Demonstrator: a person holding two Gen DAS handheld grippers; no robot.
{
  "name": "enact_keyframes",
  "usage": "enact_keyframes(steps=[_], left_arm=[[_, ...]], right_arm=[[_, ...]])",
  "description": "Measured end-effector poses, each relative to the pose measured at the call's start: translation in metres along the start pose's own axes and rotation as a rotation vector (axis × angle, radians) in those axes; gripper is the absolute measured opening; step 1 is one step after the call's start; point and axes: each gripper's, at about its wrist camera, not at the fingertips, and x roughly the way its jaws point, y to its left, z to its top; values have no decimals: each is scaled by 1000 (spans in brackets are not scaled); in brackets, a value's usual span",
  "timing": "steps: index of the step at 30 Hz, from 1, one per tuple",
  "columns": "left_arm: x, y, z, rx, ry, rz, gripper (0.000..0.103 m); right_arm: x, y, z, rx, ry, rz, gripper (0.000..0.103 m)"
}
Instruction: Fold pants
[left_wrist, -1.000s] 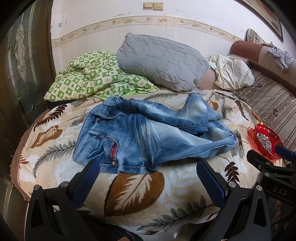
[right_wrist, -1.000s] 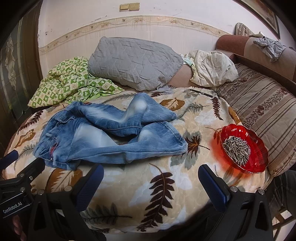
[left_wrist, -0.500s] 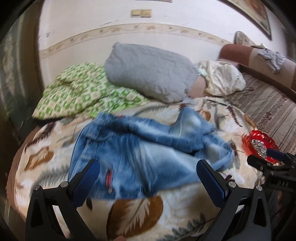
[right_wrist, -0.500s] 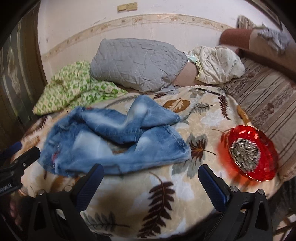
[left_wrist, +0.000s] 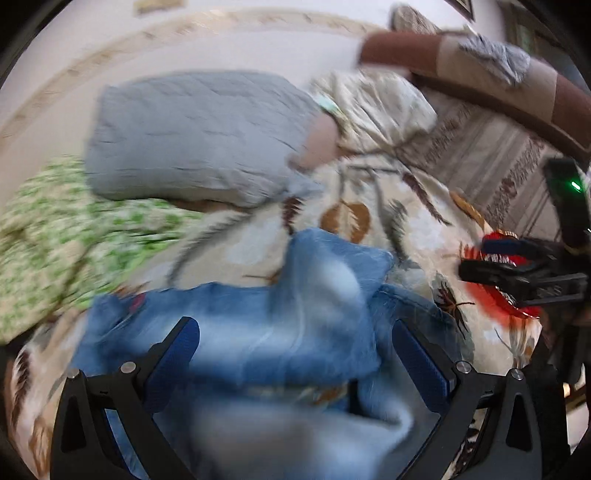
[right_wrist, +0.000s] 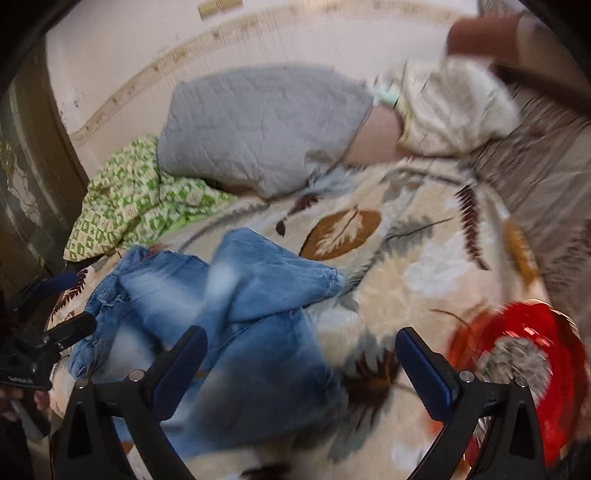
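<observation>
Denim jeans are lying crumpled on the leaf-print blanket, near the red dish. Left gripper is hanging wide open over them, gripping nothing. Right gripper, jaws just narrowing slightly, is gaping over the leg end, pads not pressing.

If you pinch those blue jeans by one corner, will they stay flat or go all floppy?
Probably floppy: the crumpled blue denim jeans already lie in soft folds on the leaf-patterned blanket. One leg is draped over the other, so the loose leg would likely dangle. The thick denim looks fairly heavy and may drag.
</observation>
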Motion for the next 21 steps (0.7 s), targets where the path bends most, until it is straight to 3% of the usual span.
enact_keyframes(steps=[1, 6, 9, 11, 12, 13, 16, 21], left_arm=[[16, -2, 7, 22, 27, -33, 103], [82, -11, 26, 53, 126, -112, 103], [111, -9, 23, 42, 193, -109, 103], [126, -6, 17, 44, 236, -118, 85], [129, -3, 13, 41, 255, -141, 45], [134, 0, 10, 32, 284, -157, 11], [126, 9, 6, 30, 276, -159, 10], [98, 9, 52, 29, 120, -202, 10]], right_arm=[[16, -5, 8, -4, 29, 20, 92], [96, -31, 35, 43, 169, 115, 90], [137, -42, 42, 82, 224, 148, 90], [162, -43, 41, 105, 260, 201, 76], [171, -41, 40, 106, 279, 224, 57], [180, -38, 38, 101, 295, 231, 25], [179, -26, 35, 49, 268, 253, 18], [117, -22, 75, -28, 108, 244, 17]])
